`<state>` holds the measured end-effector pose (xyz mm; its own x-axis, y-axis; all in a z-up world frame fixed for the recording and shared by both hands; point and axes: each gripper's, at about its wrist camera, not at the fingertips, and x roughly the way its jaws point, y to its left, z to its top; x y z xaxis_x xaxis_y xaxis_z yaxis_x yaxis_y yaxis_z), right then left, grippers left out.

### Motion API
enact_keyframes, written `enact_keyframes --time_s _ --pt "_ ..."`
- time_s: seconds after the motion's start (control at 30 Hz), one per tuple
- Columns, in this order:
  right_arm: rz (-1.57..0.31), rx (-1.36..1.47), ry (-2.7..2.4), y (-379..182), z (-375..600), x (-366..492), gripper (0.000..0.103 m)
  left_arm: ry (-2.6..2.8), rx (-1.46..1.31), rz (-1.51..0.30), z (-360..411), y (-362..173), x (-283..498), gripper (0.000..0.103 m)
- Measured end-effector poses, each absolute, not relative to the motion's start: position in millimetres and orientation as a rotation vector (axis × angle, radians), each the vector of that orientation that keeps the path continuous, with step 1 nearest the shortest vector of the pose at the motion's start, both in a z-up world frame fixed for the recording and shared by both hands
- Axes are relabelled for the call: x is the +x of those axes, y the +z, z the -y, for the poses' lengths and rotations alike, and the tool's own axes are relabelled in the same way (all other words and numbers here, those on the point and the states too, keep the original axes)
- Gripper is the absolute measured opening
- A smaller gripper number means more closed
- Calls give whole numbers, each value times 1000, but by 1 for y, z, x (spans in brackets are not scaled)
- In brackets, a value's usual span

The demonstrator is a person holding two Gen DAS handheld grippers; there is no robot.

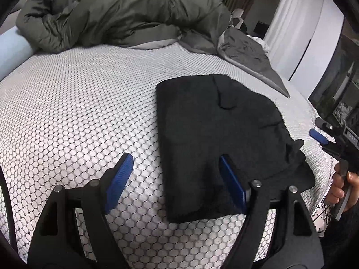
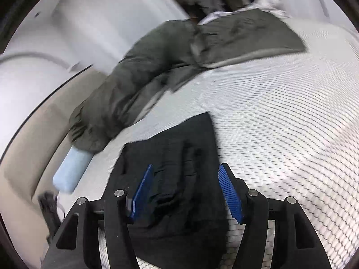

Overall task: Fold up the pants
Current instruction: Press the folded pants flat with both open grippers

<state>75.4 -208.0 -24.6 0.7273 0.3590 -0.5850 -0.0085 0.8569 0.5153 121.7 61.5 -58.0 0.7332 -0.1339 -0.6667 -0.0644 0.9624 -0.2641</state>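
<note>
Black pants (image 1: 215, 134) lie folded into a compact rectangle on a bed (image 1: 78, 116) covered with a white, honeycomb-patterned sheet. The left gripper (image 1: 175, 179) hovers over the near left edge of the pants, jaws wide, holding nothing. The right gripper (image 2: 186, 190) points at the pants from their other side, jaws apart and empty; its view is blurred. A green duvet (image 1: 116, 15) is bunched at the far edge, a pale blue pillow (image 1: 13, 51) beside it.

The black fabric pants (image 1: 215, 134) lie folded into a compact, roughly rectangular bundle, flat on the bed's white honeycomb-patterned mattress (image 1: 78, 123), one corner sticking out unevenly.
</note>
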Motion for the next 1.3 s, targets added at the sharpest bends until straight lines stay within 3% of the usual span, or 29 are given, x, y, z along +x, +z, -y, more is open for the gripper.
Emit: enact_keyframes --time_s 0.4,0.57,0.97,1.0,1.1,1.3 --pt "-982 575 375 -77 166 119 60 -85 -222 -773 -37 -61 127 76" --pt "-1002 635 361 -84 180 120 45 -73 -227 -776 -40 -62 126 76" --pt "-1059 731 430 -91 194 118 46 -77 -213 -778 -40 -64 125 76" --pt "-1048 706 425 -89 189 120 43 -74 -213 -779 -39 -64 125 76" --pt "-994 584 391 -73 174 118 12 -73 -230 -772 -41 -63 123 76" --pt "-822 427 431 -16 164 80 8 -84 -266 -743 -47 -57 118 76"
